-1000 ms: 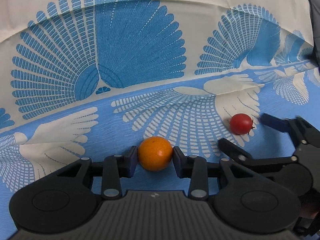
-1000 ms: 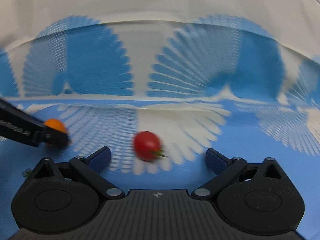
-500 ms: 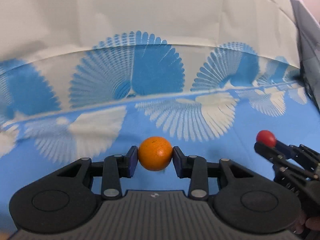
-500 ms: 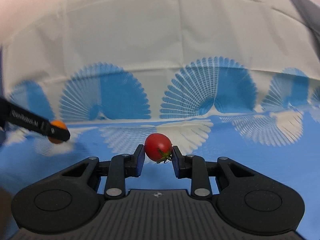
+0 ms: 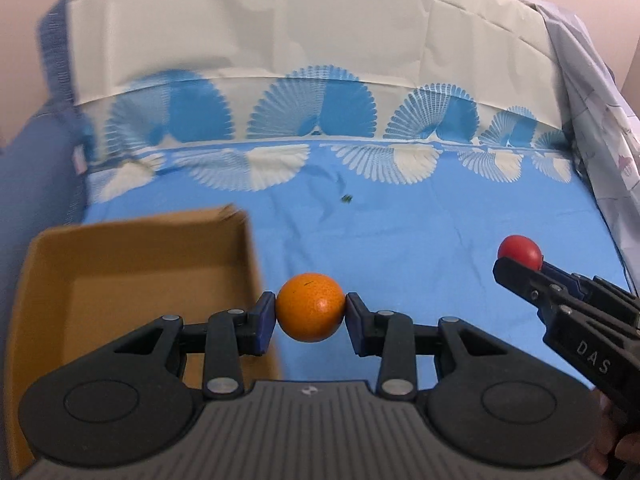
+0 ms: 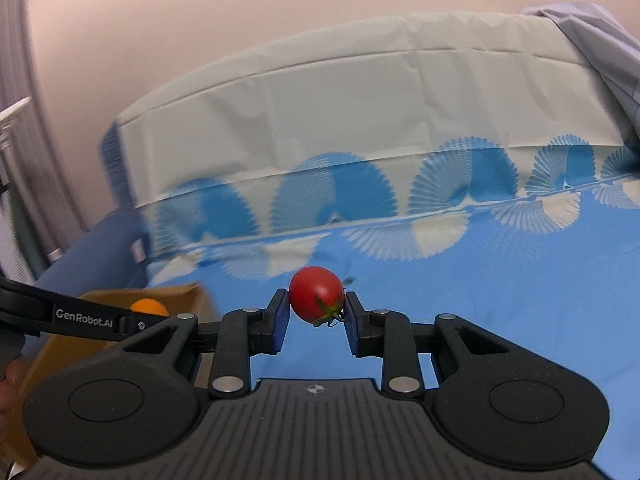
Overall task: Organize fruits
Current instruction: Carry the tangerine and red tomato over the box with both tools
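Observation:
My left gripper (image 5: 311,307) is shut on a small orange (image 5: 310,306) and holds it above the blue cloth, just right of an open cardboard box (image 5: 132,268). My right gripper (image 6: 316,300) is shut on a red cherry tomato (image 6: 316,293) with a green stem, held above the cloth. In the left wrist view the right gripper (image 5: 520,264) with the tomato (image 5: 520,251) shows at the right. In the right wrist view the left gripper's finger (image 6: 80,318) and the orange (image 6: 149,306) show at the left, in front of the box (image 6: 182,300).
A blue and white cloth (image 5: 400,232) with fan patterns covers the surface. A small dark green scrap (image 5: 346,199) lies on it. A pale grey fabric (image 5: 592,92) hangs at the right. A pink wall (image 6: 200,20) stands behind.
Both grippers have risen and pulled back with their fruits. The right gripper shut on the tomato a second ago. The cardboard box has come into view at the left.

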### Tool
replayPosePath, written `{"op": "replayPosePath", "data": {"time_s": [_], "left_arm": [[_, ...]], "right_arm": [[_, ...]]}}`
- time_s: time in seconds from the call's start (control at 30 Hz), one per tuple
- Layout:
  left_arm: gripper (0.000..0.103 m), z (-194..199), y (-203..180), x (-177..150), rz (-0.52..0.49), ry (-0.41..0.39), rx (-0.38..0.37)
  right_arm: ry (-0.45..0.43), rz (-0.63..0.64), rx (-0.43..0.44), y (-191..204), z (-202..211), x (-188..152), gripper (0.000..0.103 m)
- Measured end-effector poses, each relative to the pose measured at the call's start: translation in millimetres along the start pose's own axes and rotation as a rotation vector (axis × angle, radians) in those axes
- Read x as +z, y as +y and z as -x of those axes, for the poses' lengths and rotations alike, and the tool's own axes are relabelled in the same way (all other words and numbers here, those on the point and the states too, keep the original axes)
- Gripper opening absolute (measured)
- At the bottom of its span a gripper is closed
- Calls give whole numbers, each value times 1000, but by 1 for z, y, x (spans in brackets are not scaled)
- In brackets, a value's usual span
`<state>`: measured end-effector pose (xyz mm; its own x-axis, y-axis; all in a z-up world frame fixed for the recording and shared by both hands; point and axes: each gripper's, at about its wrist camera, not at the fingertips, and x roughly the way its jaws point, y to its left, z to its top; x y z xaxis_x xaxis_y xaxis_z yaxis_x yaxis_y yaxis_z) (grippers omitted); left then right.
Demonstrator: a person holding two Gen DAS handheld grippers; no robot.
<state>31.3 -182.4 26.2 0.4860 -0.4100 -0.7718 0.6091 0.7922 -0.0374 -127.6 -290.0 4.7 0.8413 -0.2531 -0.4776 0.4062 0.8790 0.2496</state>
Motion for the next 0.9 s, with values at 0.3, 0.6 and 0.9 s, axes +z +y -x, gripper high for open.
{"op": "replayPosePath", "data": {"time_s": [0.3, 0.6, 0.9], "left_arm": [[42, 117, 49, -93, 29, 7, 45], [42, 191, 91, -169, 53, -32, 108], [42, 230, 101, -214, 99, -79, 110]], "right_arm": [[44, 70, 106, 103, 106, -49, 31], [39, 148, 192, 178, 171, -89, 31], [-16, 223, 201, 210, 212, -108, 31]]}}
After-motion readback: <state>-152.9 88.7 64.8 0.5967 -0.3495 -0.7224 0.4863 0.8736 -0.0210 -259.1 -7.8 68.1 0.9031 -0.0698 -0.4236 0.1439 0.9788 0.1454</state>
